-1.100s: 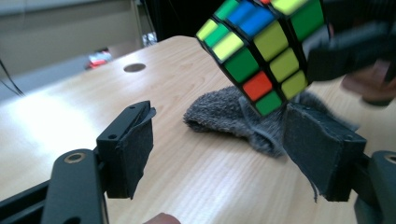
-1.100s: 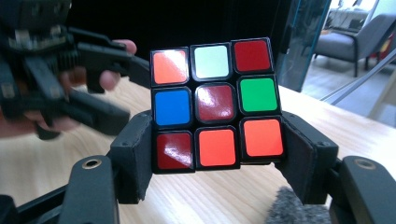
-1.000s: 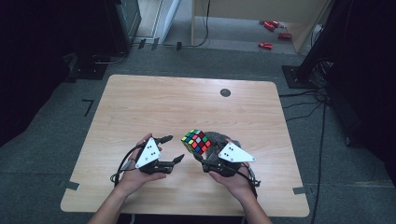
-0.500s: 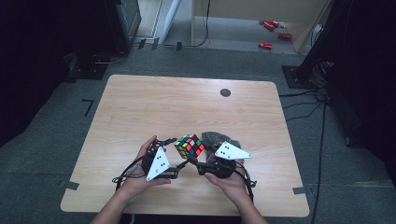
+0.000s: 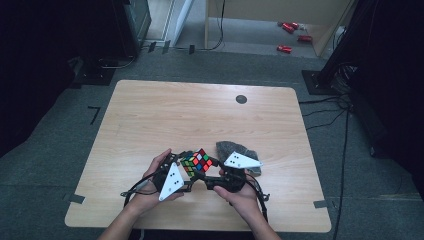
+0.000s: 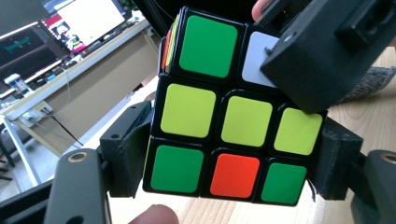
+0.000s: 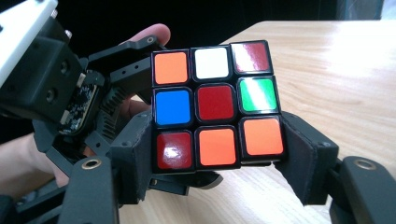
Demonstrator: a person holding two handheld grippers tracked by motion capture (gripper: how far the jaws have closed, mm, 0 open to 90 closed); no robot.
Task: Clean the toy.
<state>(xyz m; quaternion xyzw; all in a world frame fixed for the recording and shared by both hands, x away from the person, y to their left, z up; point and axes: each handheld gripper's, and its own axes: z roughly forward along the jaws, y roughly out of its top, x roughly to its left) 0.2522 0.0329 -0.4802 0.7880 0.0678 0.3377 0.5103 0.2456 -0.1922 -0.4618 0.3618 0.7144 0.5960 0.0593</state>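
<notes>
A scrambled Rubik's cube (image 5: 196, 162) is held just above the wooden table (image 5: 200, 115), near its front edge. My left gripper (image 5: 186, 173) meets the cube from the left and my right gripper (image 5: 208, 174) from the right. In the left gripper view the cube (image 6: 219, 116) shows a green, yellow and orange face. The left gripper (image 6: 231, 161) has just been closing, and its pads now press the lowest layer from both sides. In the right gripper view the right gripper (image 7: 219, 156) is shut on the bottom row of the cube (image 7: 215, 105), with the red-centred face towards the camera.
A grey cloth (image 5: 235, 150) lies on the table just behind my right hand. A small black round mark (image 5: 241, 99) sits near the table's far edge. Red items (image 5: 285, 48) lie on the floor beyond, and dark equipment stands at both sides.
The cube has moved left and a little towards the person in the right gripper. The left gripper has come up to it, opened, then closed on it.
</notes>
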